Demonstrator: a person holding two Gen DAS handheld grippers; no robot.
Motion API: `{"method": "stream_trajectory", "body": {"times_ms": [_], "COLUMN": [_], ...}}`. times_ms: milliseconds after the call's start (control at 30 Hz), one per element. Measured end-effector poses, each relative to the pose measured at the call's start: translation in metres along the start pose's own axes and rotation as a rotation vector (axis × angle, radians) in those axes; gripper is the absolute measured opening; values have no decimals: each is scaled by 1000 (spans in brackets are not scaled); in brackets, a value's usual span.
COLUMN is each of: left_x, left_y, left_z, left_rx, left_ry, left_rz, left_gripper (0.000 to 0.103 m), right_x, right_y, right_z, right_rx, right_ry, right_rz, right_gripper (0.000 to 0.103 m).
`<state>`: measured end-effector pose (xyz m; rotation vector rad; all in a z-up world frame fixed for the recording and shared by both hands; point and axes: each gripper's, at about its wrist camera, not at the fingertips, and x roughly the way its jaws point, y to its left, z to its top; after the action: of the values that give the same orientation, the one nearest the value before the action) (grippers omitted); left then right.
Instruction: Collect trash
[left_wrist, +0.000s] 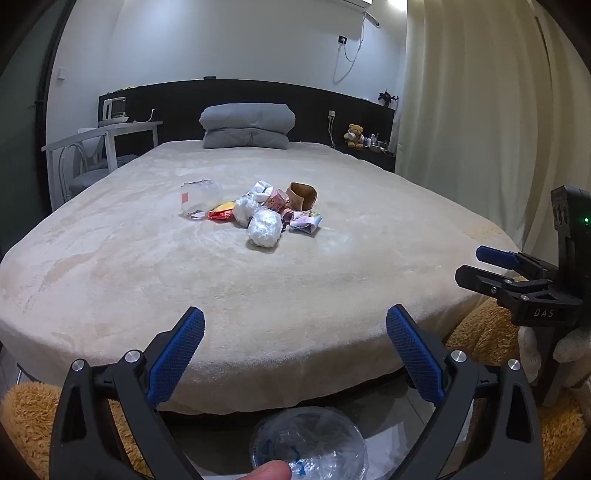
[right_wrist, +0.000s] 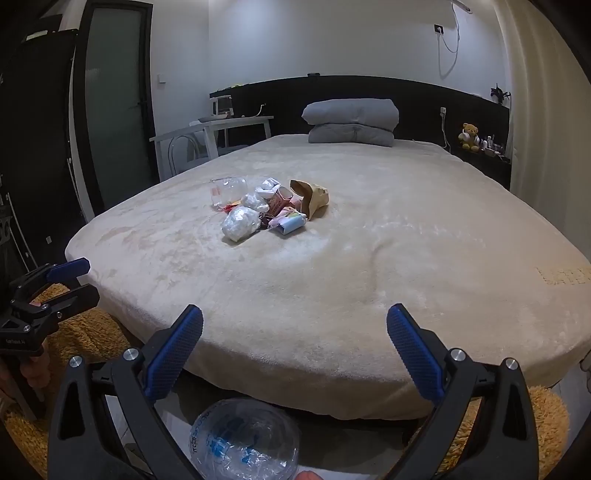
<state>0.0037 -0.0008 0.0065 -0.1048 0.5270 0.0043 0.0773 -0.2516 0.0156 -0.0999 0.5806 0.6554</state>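
A pile of trash lies mid-bed on the beige blanket: a clear plastic bottle, crumpled white plastic bags, a red wrapper, a brown paper bag and small cartons. The pile also shows in the right wrist view. My left gripper is open and empty, at the bed's foot, far from the pile. My right gripper is open and empty too, beside it; it also shows in the left wrist view. A clear plastic-lined bin sits on the floor below both grippers.
Folded grey bedding lies at the black headboard. A white table with a chair stands left of the bed, a curtain at the right, and a teddy bear on the nightstand. A shaggy orange rug covers the floor.
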Motion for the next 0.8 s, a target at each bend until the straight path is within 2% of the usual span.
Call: {"method": "stream_trajectory", "body": {"times_ms": [133, 800], "left_x": [7, 6], "left_y": [-4, -7], "left_z": [-1, -1], "left_rx": [17, 26], "left_ry": [21, 6], "left_rz": [2, 2], "left_gripper": [97, 97], "right_x": [3, -1], "right_y": [3, -1], "right_z": [1, 2], "right_rx": [-8, 1], "right_ry": [1, -3], "right_rz": [-5, -24], "right_gripper": [99, 99]}}
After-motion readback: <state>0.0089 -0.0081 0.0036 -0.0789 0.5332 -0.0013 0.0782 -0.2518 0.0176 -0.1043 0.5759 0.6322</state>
